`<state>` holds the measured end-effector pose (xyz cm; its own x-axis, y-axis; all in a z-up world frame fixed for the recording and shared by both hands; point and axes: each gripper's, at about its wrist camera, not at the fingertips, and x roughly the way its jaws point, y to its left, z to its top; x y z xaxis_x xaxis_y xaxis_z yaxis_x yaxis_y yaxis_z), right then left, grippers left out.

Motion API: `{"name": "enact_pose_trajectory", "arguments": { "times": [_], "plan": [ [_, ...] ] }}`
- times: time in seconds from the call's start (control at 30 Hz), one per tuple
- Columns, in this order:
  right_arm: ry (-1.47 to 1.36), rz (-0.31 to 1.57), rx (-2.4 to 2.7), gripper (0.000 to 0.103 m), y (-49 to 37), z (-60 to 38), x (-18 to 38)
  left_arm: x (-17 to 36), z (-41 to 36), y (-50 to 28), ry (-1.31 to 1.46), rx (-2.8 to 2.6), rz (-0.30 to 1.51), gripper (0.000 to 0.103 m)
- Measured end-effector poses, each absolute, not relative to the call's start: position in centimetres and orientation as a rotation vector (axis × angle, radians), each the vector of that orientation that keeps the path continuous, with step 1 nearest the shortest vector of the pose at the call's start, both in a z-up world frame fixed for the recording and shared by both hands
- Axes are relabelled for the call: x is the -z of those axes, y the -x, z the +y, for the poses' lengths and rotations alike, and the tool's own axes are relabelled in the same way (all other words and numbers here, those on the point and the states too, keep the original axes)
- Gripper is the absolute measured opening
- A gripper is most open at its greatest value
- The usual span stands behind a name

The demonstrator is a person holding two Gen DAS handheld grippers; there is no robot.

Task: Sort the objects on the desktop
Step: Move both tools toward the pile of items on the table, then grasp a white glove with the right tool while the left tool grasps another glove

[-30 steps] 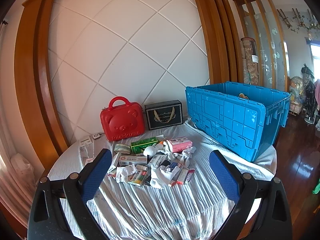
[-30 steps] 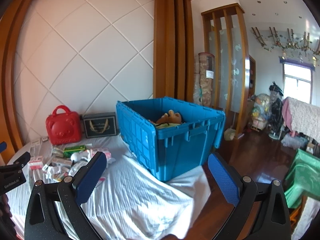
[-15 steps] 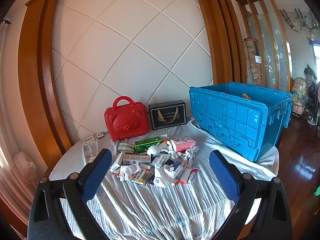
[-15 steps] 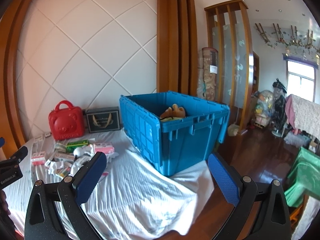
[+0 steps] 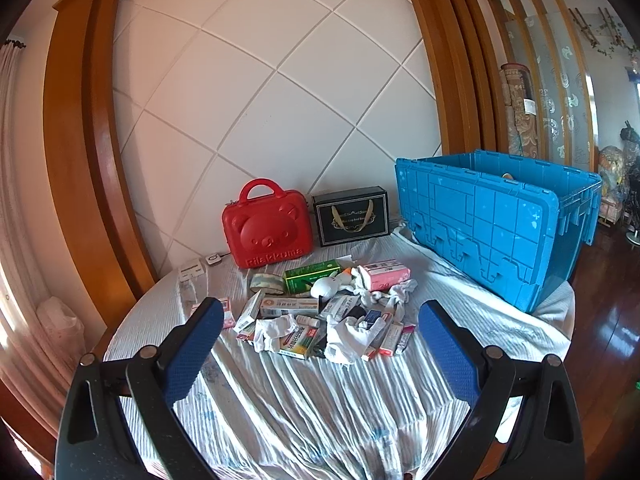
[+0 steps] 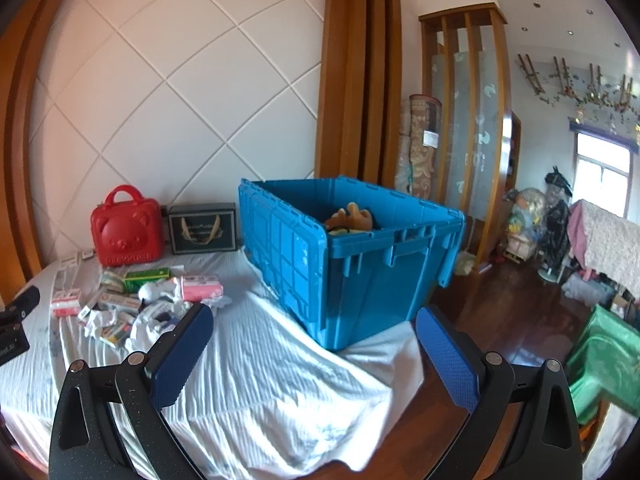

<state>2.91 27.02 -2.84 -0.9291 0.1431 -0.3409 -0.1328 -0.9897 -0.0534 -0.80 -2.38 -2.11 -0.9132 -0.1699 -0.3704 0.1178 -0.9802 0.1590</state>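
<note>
A pile of small boxes, tubes and white socks (image 5: 324, 312) lies mid-table on a white cloth; it also shows in the right wrist view (image 6: 136, 304). Behind it stand a red bear case (image 5: 267, 227), a black gift box (image 5: 351, 216) and a big blue crate (image 5: 492, 220). The crate (image 6: 340, 256) holds a brown plush toy (image 6: 352, 218). My left gripper (image 5: 320, 344) is open and empty, above the table in front of the pile. My right gripper (image 6: 314, 352) is open and empty, near the table's front right edge.
A quilted white wall with wooden frames backs the table. The cloth (image 6: 280, 380) hangs over the table edge at the right. Dark wood floor (image 6: 500, 304), a green item (image 6: 600, 356) and room clutter lie to the right. A small white device (image 5: 213, 259) sits left of the red case.
Both grippers have drifted slightly, so the pile and crate sit a little differently in view. Both stay open and empty. Nothing on the table has moved.
</note>
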Motion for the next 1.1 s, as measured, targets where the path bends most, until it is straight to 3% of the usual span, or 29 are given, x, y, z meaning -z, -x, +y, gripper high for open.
{"name": "enact_pose_trajectory", "arguments": {
  "times": [0.13,0.27,0.6,0.8,1.1],
  "plan": [
    [0.381,0.008,-3.050,0.103,-2.1,25.2,3.4,3.6,-5.4,2.3,-0.578,2.913,-0.162,0.099],
    [0.956,0.067,-3.124,0.103,5.5,21.6,8.4,5.9,-10.0,4.6,-0.624,2.849,-0.164,0.099],
    [1.232,0.000,-3.080,0.103,17.7,11.5,13.4,11.3,-21.2,11.8,-0.848,2.778,-0.171,0.099],
    [1.360,-0.128,-3.043,0.103,21.0,6.0,17.6,15.9,-21.7,16.8,-1.001,2.836,-0.155,0.099],
    [1.649,-0.147,-3.106,0.102,27.4,0.9,24.6,21.2,-17.5,22.1,-1.184,2.897,-0.237,0.099]
  ]
}}
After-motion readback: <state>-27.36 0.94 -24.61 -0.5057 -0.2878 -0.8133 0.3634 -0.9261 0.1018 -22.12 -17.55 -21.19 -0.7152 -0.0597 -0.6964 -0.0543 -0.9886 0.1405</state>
